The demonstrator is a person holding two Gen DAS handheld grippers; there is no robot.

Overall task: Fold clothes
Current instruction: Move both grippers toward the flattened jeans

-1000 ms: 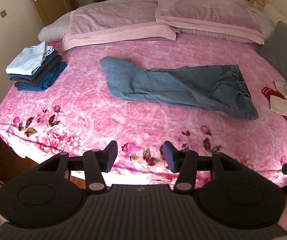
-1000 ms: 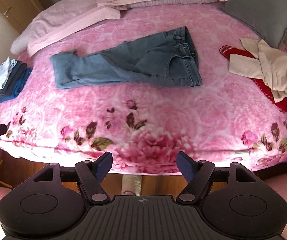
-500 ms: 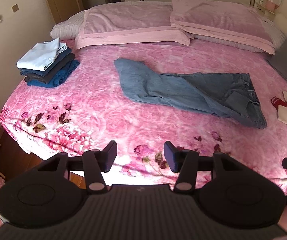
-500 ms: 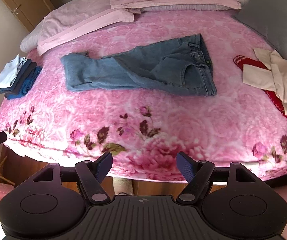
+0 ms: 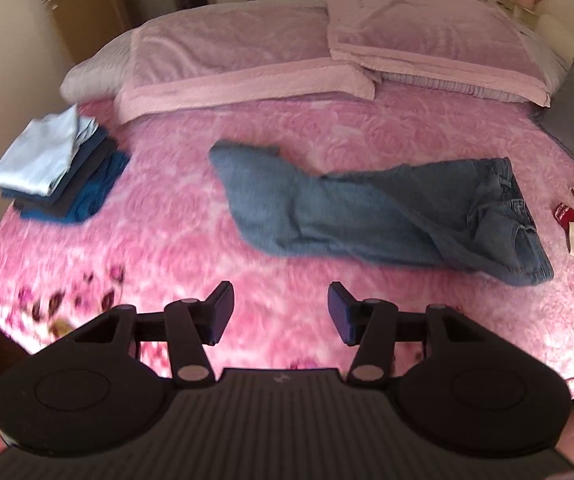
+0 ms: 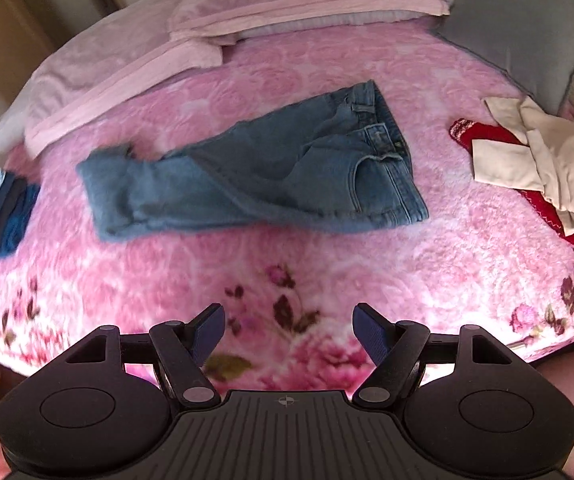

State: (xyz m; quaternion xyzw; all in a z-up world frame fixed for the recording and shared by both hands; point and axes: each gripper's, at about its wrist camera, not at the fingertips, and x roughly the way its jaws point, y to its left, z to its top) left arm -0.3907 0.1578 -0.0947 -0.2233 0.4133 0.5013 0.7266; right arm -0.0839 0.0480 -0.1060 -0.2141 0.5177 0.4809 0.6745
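A pair of blue jeans [image 5: 371, 212] lies folded lengthwise across the middle of the pink floral bed [image 5: 191, 248], waistband to the right and leg ends to the left. The same jeans [image 6: 263, 172] show in the right wrist view. My left gripper [image 5: 281, 312] is open above the bed's near edge, short of the jeans, with nothing between its fingers. My right gripper [image 6: 287, 336] is also open and holds nothing, over the flower print near the front edge. A stack of folded clothes [image 5: 55, 164] sits at the bed's left side.
A heap of cream and red garments [image 6: 543, 168] lies unfolded at the right. A grey cushion [image 6: 527, 24] leans behind it. Pink pillows [image 5: 327, 52] line the head of the bed. A wooden door [image 5: 83, 4] stands at the back left.
Both grippers have moved forward and lower toward the bed, so the jeans now loom larger and closer. The clothes have not moved.
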